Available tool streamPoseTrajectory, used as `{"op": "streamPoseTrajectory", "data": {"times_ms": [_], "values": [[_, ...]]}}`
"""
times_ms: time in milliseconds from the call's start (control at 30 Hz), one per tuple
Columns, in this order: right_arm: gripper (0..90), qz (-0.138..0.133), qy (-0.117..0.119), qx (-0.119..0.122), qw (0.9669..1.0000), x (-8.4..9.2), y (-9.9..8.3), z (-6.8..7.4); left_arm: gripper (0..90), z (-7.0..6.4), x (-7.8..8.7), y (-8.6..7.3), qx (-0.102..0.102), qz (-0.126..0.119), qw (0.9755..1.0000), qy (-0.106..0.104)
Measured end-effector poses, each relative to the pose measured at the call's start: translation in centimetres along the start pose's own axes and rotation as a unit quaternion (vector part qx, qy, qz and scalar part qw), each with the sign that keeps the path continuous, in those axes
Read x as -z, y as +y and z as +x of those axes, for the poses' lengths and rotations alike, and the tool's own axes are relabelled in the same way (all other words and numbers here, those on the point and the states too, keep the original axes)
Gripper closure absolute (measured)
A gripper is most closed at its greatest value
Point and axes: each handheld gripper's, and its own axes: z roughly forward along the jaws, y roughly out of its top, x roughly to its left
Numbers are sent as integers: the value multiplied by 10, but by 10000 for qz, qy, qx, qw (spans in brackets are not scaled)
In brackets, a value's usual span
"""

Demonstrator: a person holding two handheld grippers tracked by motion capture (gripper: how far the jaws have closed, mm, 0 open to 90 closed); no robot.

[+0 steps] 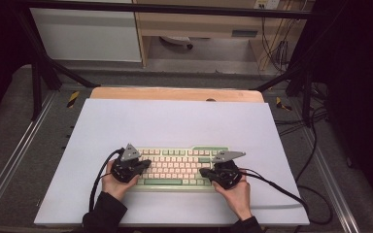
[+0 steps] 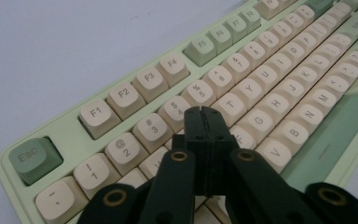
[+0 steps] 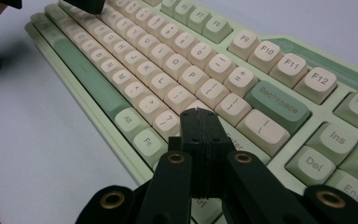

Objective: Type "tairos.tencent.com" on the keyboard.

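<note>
Both grippers have their jaws pressed flat together with nothing between them. From the high view, your left gripper [image 1: 144, 165] and right gripper [image 1: 205, 172] sit over opposite ends of the keyboard [image 1: 177, 169], which lies on the white mat [image 1: 175, 121] near you. Your left gripper view puts the closed tips above the key row around R and T. Your right gripper view puts them above the keys beside Enter [image 3: 235, 136]. You look poised for typing; next, dip one closed tip squarely onto a single key
</note>
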Motion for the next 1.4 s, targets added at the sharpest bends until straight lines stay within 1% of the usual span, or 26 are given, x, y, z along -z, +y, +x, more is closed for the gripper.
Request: {"op": "streamPoseTrajectory", "data": {"times_ms": [267, 667, 800, 867, 1033, 1100, 1167, 1267, 1400], "values": [[900, -21, 19, -8, 10000, 1, 1, 1, 900, -1, 6, -1, 6, -42, 10000, -27], [900, -91, 93, -12, 9999, 2, 3, 4, 900, -1, 13, -7, 7, -28, 10000, -81], [900, -105, 137, 12, 9998, 1, 5, 7, 900, 1, 17, -12, 41, -31, 9999, -98], [900, -106, 162, -3, 9998, 0, 5, 8, 900, 2, 19, -13, 69, -44, 9999, -96], [900, -52, 217, 54, 9997, -6, 8, 13, 900, 4, 23, -17, 96, -58, 9999, -80], [900, -65, 238, 97, 9996, -8, 10, 15, 900, 6, 25, -19, 109, -65, 9999, -72], [900, -55, 274, 76, 9996, -10, 12, 18, 900, 7, 27, -20, 121, -82, 9999, -57], [900, -62, 319, 120, 9994, -13, 15, 22, 900, 9, 30, -22, 146, -105, 9998, -41], [900, -64, 361, 118, 9993, -18, 20, 27, 900, 11, 33, -24, 168, -114, 9998, -23]]}}
